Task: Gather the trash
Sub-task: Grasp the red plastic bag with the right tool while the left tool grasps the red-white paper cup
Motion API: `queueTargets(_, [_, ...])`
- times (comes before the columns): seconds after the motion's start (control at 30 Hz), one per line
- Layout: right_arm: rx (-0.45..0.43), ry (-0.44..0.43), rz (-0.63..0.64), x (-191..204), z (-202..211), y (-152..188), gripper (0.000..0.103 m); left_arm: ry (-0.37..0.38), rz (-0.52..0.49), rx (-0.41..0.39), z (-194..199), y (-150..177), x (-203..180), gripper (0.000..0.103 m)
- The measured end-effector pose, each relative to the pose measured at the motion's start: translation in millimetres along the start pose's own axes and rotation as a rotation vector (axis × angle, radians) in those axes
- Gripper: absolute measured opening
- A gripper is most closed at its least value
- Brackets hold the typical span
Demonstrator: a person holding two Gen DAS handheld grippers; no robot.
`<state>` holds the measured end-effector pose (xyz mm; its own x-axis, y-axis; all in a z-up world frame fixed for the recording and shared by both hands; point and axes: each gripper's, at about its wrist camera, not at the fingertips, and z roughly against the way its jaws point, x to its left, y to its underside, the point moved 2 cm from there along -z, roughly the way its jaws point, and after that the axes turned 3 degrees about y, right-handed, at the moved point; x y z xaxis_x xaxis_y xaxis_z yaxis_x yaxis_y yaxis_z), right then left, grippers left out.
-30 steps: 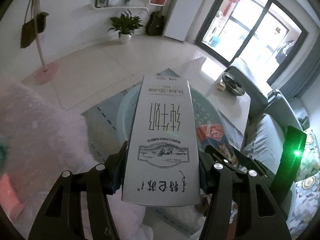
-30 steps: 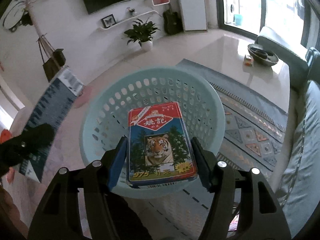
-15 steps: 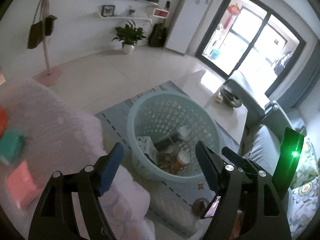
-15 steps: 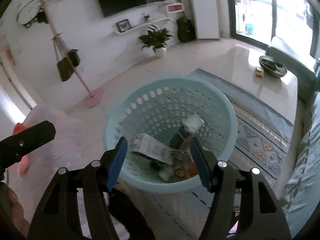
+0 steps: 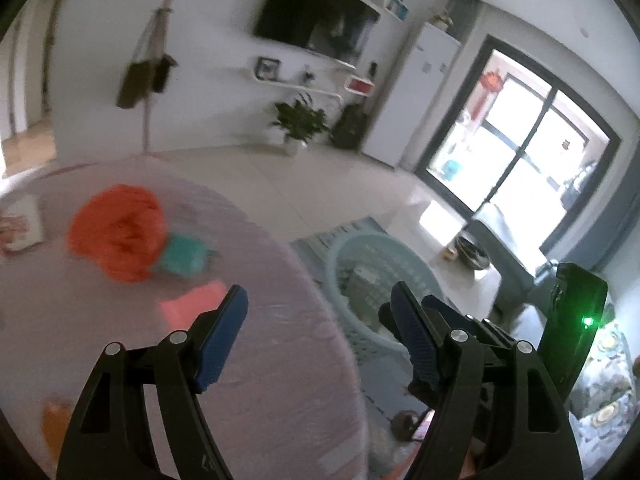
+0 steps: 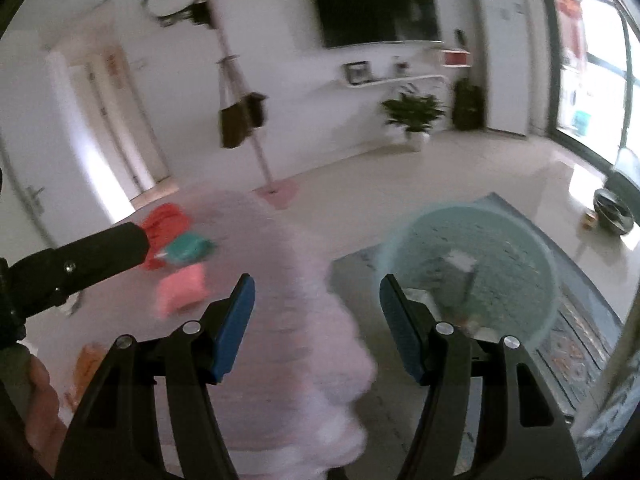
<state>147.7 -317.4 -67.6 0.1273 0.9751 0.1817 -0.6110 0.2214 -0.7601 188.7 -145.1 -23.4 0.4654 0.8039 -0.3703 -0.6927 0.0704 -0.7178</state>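
Left gripper (image 5: 316, 332) jaws wide apart, just opened further, nothing between them. Right gripper (image 6: 316, 320) also gaping, empty.

Remaining trash on table (image 5: 280, 360): red crumpled bag (image 5: 116, 236), teal packet (image 5: 182, 256), pink packet (image 5: 192, 306), clustered toward its far edge. Basket (image 6: 540, 264) on floor just off the near edge.

Risk: frames blurred, so a hurried grab may nudge the packets off, or the grippers may collide.

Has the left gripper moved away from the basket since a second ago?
Yes. The left gripper, open and empty, has swung left from over the basket toward the pink table.
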Motion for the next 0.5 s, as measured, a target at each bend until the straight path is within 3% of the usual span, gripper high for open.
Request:
queueTargets(0.27, [0.024, -0.109, 0.119, 81, -4, 10, 0.061, -0.120, 0.115, -0.090, 61, 4, 71, 0.072])
queueTargets(0.5, [0.053, -0.173, 0.183, 132, -22, 17, 0.061, -0.225, 0.218, -0.112, 98, 4, 153, 0.075])
